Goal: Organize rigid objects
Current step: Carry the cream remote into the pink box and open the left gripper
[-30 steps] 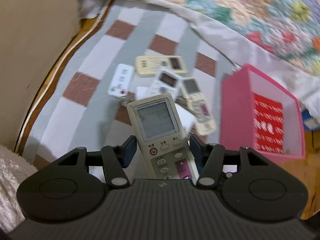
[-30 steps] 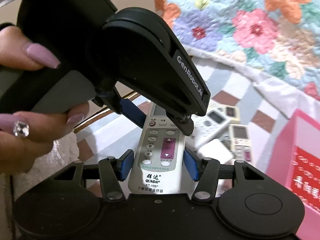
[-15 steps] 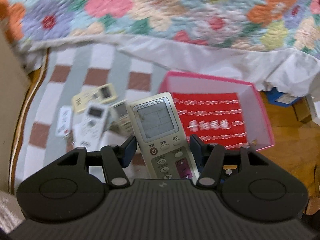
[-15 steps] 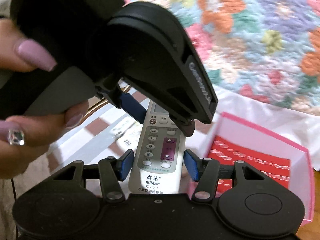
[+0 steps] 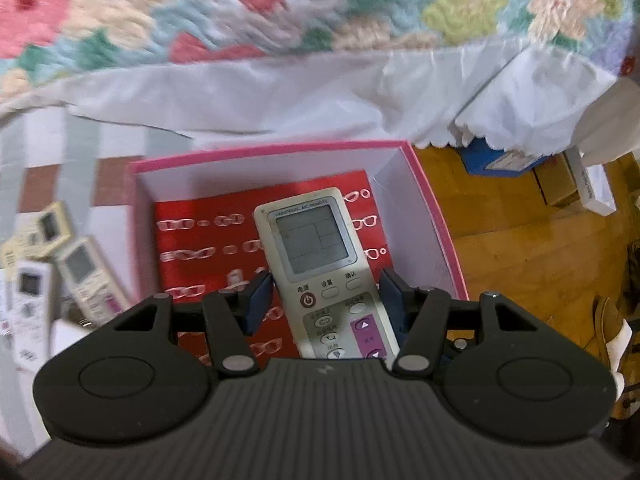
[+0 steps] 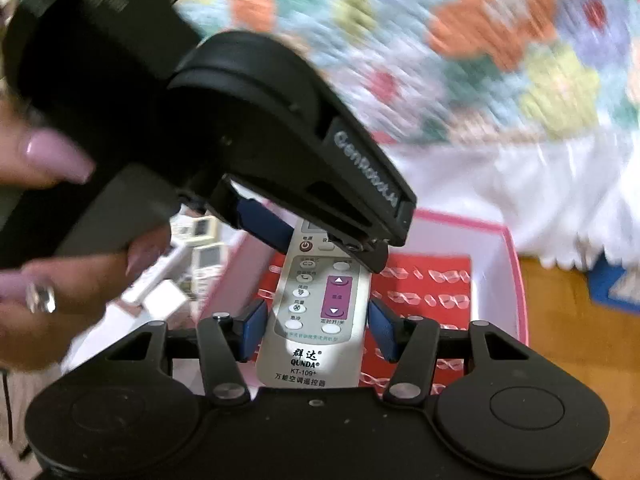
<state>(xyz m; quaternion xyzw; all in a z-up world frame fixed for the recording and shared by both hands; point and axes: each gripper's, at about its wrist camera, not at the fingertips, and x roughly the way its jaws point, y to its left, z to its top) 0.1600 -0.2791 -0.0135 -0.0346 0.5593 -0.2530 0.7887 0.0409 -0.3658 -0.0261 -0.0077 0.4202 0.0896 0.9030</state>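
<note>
A cream air-conditioner remote (image 5: 310, 236) with a grey screen hangs over the pink box (image 5: 272, 152), above its red lining printed with glasses. My left gripper (image 5: 324, 292) is shut on its sides just below the screen. In the right wrist view, my right gripper (image 6: 316, 328) is shut on the lower end of the same remote (image 6: 320, 296), near the printed label. The left gripper (image 6: 316, 240) clamps it further up, held by a hand (image 6: 80, 280). The remote's screen end is hidden there.
Several other remotes (image 5: 80, 276) lie on the checked mat (image 5: 48, 160) left of the box. A flowered quilt (image 5: 280, 20) and white bed skirt (image 5: 360, 92) hang behind. The wooden floor (image 5: 520, 240) on the right carries a blue box (image 5: 500, 160) and a slipper (image 5: 608, 328).
Both grippers carried the remote to the right, from above the pile on the mat to over the pink box. The grip on the remote is unchanged.
</note>
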